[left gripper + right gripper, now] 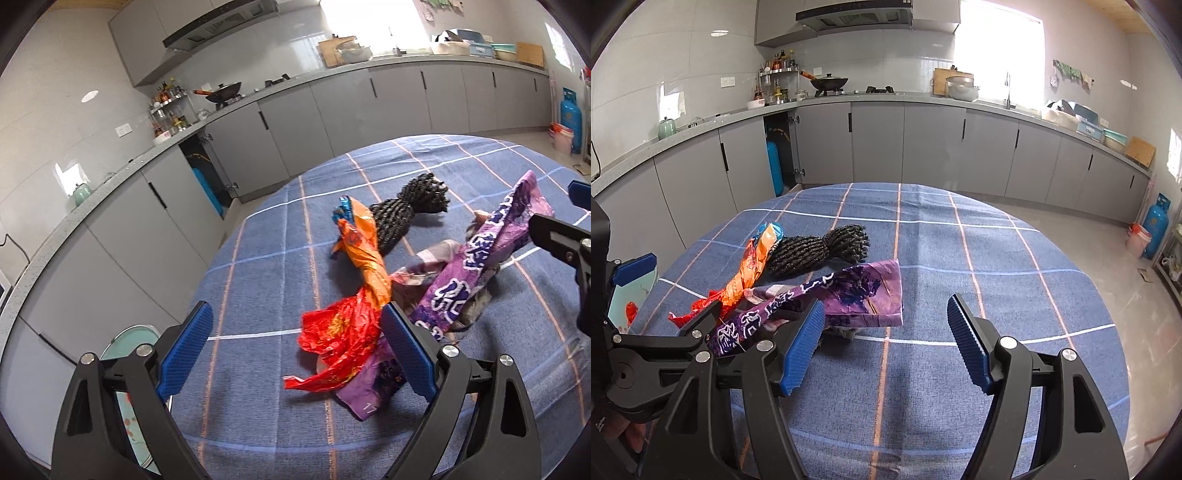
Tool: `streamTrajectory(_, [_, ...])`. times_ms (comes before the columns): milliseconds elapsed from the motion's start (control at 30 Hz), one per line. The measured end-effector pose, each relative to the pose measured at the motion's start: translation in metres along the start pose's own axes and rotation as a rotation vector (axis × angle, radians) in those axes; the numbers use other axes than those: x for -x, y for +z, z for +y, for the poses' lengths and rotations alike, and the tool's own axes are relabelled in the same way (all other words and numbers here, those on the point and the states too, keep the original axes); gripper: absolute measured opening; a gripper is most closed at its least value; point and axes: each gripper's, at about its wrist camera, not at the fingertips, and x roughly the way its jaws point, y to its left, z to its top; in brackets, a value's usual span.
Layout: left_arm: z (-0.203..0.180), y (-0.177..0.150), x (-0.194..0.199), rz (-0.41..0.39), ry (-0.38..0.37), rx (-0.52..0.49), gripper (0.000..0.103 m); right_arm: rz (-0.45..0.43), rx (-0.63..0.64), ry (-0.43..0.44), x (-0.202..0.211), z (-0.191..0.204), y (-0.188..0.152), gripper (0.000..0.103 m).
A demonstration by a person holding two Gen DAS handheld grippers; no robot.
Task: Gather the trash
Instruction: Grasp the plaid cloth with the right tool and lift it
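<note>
Crumpled wrappers lie on a round table with a blue checked cloth (258, 266). A red and orange wrapper (351, 295) lies twisted beside a purple wrapper (476, 266) with white print. A black patterned wrapper (410, 206) lies behind them. My left gripper (297, 350) is open, its right pad against the pile's near edge. My right gripper (884, 343) is open and empty, just right of the purple wrapper (849, 295); the orange wrapper (753, 269) and black wrapper (820, 247) lie beyond. The left gripper (665, 295) shows at the left of the right wrist view.
A pale green chair seat (129, 369) stands by the table's left edge. Grey kitchen cabinets (923, 140) and a counter with a wok (829, 82) run behind. A blue gas cylinder (1156, 225) and a bucket stand on the floor at right.
</note>
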Motion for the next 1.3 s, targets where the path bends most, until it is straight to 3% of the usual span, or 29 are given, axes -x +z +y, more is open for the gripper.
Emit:
streamTrajectory(233, [-0.002,0.0,-0.007,0.039,-0.105,-0.004,0.054,0.004,0.005,0.001,0.0,0.001,-0.001,0.069])
streamTrajectory(367, [-0.01,-0.002,-0.007,0.049,-0.182,-0.034,0.003,0.001,0.004,-0.006,0.001,0.004,0.002,0.07])
streamTrajectory(433, [-0.012,-0.002,-0.004,0.037,-0.181,-0.04,0.001,0.0,0.0,-0.013,0.002,0.004,0.003,0.07])
streamTrajectory(733, [0.008,0.001,0.017,-0.04,-0.166,0.014,0.001,-0.013,-0.025,-0.033,0.004,0.0,0.005,0.073])
streamTrajectory(833, [0.021,0.005,0.016,-0.045,-0.139,0.048,0.009,-0.014,-0.029,-0.032,0.004,0.001,0.007,0.074])
streamTrajectory(867, [0.023,0.007,0.013,-0.041,-0.127,0.053,0.024,-0.012,-0.028,-0.034,0.002,0.001,0.008,0.075])
streamTrajectory(900, [0.026,0.008,0.011,-0.04,-0.113,0.061,0.046,-0.008,-0.027,-0.038,0.0,0.001,0.01,0.076])
streamTrajectory(967, [0.028,0.01,0.006,-0.035,-0.089,0.069,0.067,-0.004,-0.047,-0.032,-0.003,-0.002,0.015,0.077])
streamTrajectory(1067, [0.027,0.012,0.001,-0.025,-0.079,0.064,0.067,-0.014,-0.067,-0.026,-0.003,-0.002,0.022,0.077])
streamTrajectory(1167, [0.026,0.011,-0.003,-0.017,-0.08,0.072,0.075,-0.013,-0.063,-0.016,-0.007,0.003,0.028,0.077])
streamTrajectory(1300, [0.012,0.005,-0.015,0.028,-0.108,0.023,0.077,0.077,-0.049,-0.005,-0.031,0.011,0.021,0.076])
